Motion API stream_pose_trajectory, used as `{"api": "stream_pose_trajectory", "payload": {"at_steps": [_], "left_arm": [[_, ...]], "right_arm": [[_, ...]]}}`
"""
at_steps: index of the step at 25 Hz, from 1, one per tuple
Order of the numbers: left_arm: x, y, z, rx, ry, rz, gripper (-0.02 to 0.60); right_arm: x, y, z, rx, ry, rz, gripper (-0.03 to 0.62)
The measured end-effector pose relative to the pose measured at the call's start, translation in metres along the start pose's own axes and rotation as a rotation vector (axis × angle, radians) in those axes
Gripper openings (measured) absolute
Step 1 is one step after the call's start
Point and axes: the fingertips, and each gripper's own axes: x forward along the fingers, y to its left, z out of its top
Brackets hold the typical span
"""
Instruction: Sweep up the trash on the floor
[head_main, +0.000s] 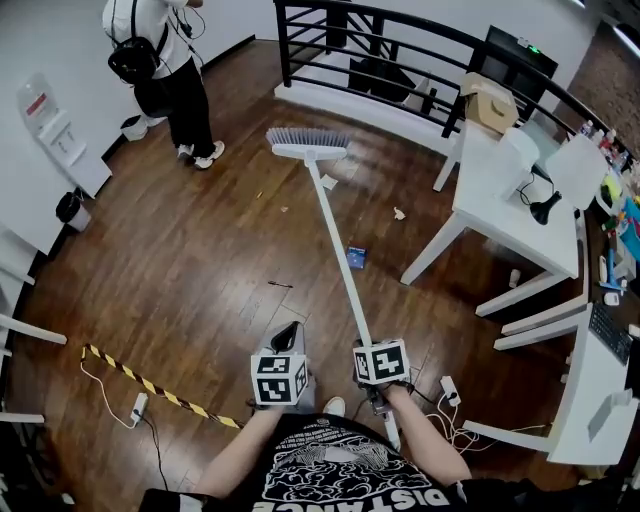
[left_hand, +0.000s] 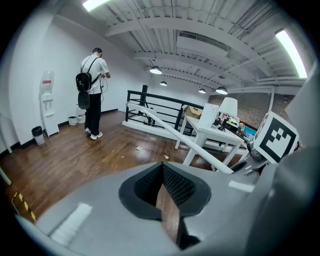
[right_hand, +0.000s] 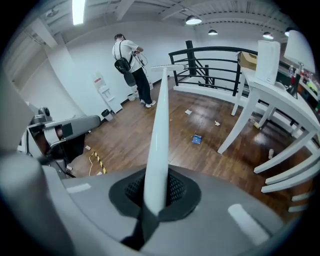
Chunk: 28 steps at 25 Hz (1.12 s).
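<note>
Jaws on the right gripper (right_hand: 156, 200) are clenched round the white shaft of the broom (head_main: 334, 235), low on it and close to the person's body. Jaws on the left gripper (left_hand: 166, 197) stand a little apart with nothing between them, and bare floor (head_main: 200, 250) shows through the gap. We note that the left gripper hangs just beside the right one, clear of the shaft.

We judge the sweep to be at its reach-out stage. The broom head (head_main: 307, 143) is extended far forward, near the foot of the black railing (head_main: 400, 60) and beyond most of the litter. We cannot tell whether the bristles touch the boards.

Trash recorded on the floor:
- a small blue packet (head_main: 356, 257) beside the shaft
- a crumpled white scrap (head_main: 399, 213) near a leg of the white surface (head_main: 500, 190)
- another white scrap (head_main: 327, 183) on the near side of the broom head
- smaller flecks left of the shaft

The next move, in our opinion, calls for the head to be set flat and drawn back toward the person, gathering the scraps into one heap. A second grasp higher on the shaft by the left gripper would steady the stroke.

Broom condition: long slim white shaft, white head block, grey bristles, no visible damage
</note>
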Motion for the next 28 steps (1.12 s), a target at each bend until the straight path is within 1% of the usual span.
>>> {"api": "stream_pose_trajectory", "payload": {"at_steps": [3, 6, 11, 14, 21, 26, 28], "left_arm": [[0.024, 0.016, 0.014, -0.027, -0.001, -0.005, 0.006], [0.049, 0.035, 0.036, -0.041, -0.009, -0.016, 0.006], [0.083, 0.082, 0.085, -0.045, -0.029, -0.036, 0.006], [0.100, 0.111, 0.104, -0.056, -0.025, -0.044, 0.006], [0.130, 0.174, 0.130, -0.093, -0.007, -0.047, 0.005], [0.155, 0.197, 0.143, -0.158, -0.007, -0.070, 0.005], [0.167, 0.205, 0.145, -0.175, 0.011, -0.078, 0.003]], "right_arm": [[0.017, -0.006, 0.021, -0.009, 0.023, -0.011, 0.000], [0.035, -0.007, 0.052, -0.025, 0.043, -0.028, 0.000], [0.065, 0.001, 0.114, -0.031, 0.066, -0.051, 0.000], [0.083, 0.006, 0.146, -0.028, 0.078, -0.065, 0.000], [0.123, 0.016, 0.207, 0.001, 0.106, -0.081, 0.000], [0.149, 0.017, 0.232, 0.010, 0.168, -0.084, 0.000], [0.162, 0.015, 0.240, 0.014, 0.193, -0.081, 0.000]]}}
